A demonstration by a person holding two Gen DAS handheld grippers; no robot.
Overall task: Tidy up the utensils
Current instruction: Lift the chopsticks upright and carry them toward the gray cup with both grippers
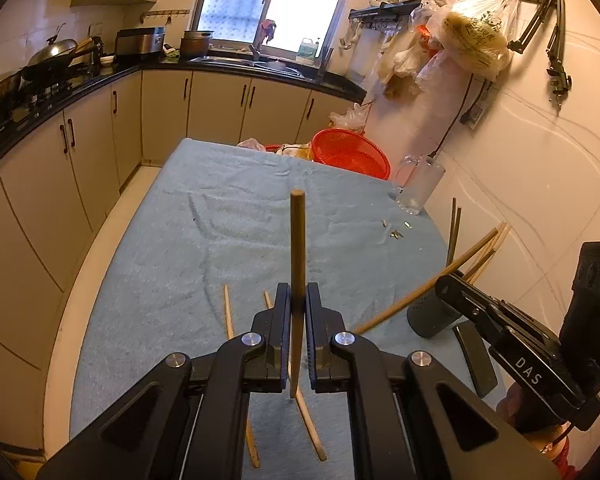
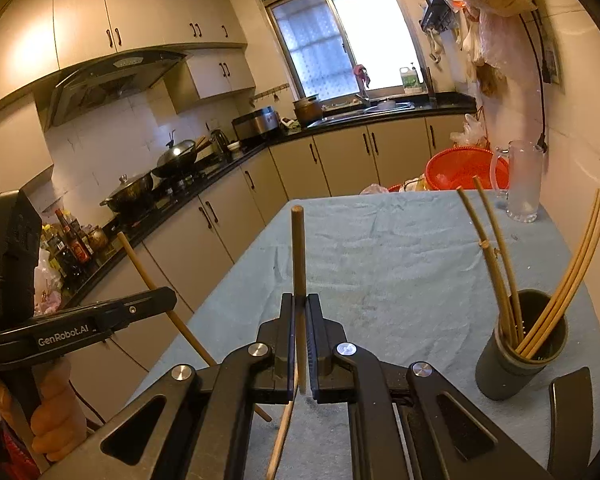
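Note:
My left gripper is shut on a dark wooden chopstick that stands upright above the blue towel. My right gripper is shut on a lighter chopstick, also upright. In the left wrist view the right gripper holds its chopstick slanted beside the dark holder cup. The cup stands at the right and holds several chopsticks. Two loose chopsticks lie on the towel under my left gripper. The left gripper shows at the left in the right wrist view.
A glass mug and a red colander stand at the table's far right. Small scraps lie on the towel. A dark flat piece lies by the cup. The tiled wall runs along the right; cabinets and stove are left.

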